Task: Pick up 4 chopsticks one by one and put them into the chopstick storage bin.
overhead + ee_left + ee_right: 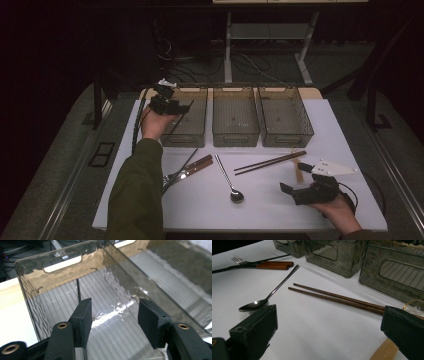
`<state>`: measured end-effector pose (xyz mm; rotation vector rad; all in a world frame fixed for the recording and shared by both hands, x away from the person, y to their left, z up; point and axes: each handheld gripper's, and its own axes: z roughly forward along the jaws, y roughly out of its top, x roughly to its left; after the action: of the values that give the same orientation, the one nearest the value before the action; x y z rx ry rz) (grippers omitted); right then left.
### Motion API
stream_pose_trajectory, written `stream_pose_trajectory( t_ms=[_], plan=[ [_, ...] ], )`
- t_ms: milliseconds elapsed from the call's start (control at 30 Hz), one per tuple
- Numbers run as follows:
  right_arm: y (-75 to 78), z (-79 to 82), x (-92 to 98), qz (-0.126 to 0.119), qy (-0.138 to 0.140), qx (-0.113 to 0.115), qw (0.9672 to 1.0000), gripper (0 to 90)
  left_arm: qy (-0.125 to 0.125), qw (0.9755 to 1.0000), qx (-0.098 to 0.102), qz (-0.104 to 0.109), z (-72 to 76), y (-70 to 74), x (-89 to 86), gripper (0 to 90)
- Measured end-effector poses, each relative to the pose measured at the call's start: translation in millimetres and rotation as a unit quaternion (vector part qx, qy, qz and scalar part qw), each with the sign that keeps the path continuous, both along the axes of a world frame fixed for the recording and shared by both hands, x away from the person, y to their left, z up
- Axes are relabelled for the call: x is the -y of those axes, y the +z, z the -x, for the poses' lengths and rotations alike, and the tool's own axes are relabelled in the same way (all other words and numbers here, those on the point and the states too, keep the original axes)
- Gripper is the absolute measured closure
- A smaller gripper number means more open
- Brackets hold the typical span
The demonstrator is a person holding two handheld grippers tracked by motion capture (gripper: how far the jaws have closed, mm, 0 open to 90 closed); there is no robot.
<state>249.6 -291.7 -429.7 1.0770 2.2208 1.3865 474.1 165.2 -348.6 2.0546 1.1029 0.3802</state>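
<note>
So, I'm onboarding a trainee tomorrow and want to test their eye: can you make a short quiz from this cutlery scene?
1. How many smoked plastic bins stand in the row? (The left bin is one.)
2. True or false: the left gripper is clamped on the spoon.
3. Which lies nearest the right gripper? A. fork B. chopsticks C. left bin

Key: 1. three; 2. false, its jaws stand open over the left bin; 3. B
</note>
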Motion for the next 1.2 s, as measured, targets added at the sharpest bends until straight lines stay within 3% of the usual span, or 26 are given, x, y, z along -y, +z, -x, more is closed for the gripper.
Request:
stream_pose_trajectory(
  t_ms=[333,600,767,1033,1200],
  plan=[
    [0.1,0.0,0.8,0.000,-0.001,0.000,1.0000,1.0,-0.011,0.9996,0.012,0.023,29.8,6.9,-3.5,36.0],
    [0.2,0.0,0.8,-0.001,-0.001,0.000,1.0000,1.0,-0.027,0.9994,0.017,0.016,54.4,5.6,-5.8,30.6],
    [0.4,0.8,0.6,-0.001,0.000,0.002,1.0000,1.0,-0.033,0.9990,0.023,0.020,70.2,2.7,-8.8,29.2],
    [-0.5,-0.7,0.8,0.000,-0.003,-0.001,1.0000,1.0,-0.044,0.9974,0.038,0.044,95.3,0.2,-11.6,29.0],
    [0.0,0.1,1.1,-0.001,-0.004,-0.001,1.0000,1.0,-0.052,0.9969,0.047,0.037,115.3,-4.8,-8.6,30.9]
  ],
)
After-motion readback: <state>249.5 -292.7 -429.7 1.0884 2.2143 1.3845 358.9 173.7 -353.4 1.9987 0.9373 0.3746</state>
